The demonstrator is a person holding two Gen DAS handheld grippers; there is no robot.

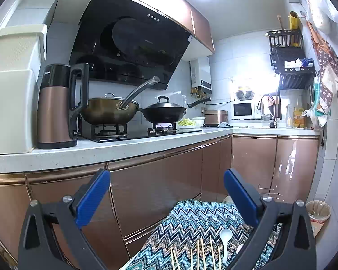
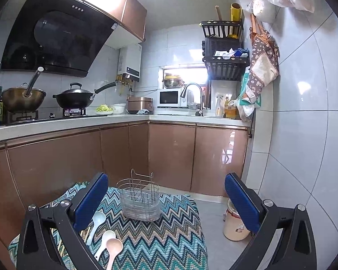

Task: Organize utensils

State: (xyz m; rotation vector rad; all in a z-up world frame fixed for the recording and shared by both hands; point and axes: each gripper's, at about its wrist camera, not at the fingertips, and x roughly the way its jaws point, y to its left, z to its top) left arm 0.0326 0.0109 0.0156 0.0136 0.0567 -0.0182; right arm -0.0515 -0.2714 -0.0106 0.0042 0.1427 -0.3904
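Two grippers: left gripper [image 1: 166, 193] and right gripper [image 2: 166, 196], each with blue-padded black fingers spread wide, gripping nothing.
Cloth: zigzag-patterned blue, teal and tan cloth [image 2: 169, 236] covers a low surface below both grippers.
Holder: wire utensil caddy with a clear plastic base [image 2: 140, 199] stands upright at the far middle of the cloth.
Spoons: pale blue [image 2: 96, 222], white [image 2: 104, 241] and pink ceramic spoons [image 2: 113, 250] lie near left of it.
Chopsticks: light wooden chopsticks [image 1: 198, 256] lie left of the spoons.

Bare cloth [image 2: 169, 243] right of spoons [image 2: 106, 243], before wire caddy [image 2: 140, 199].
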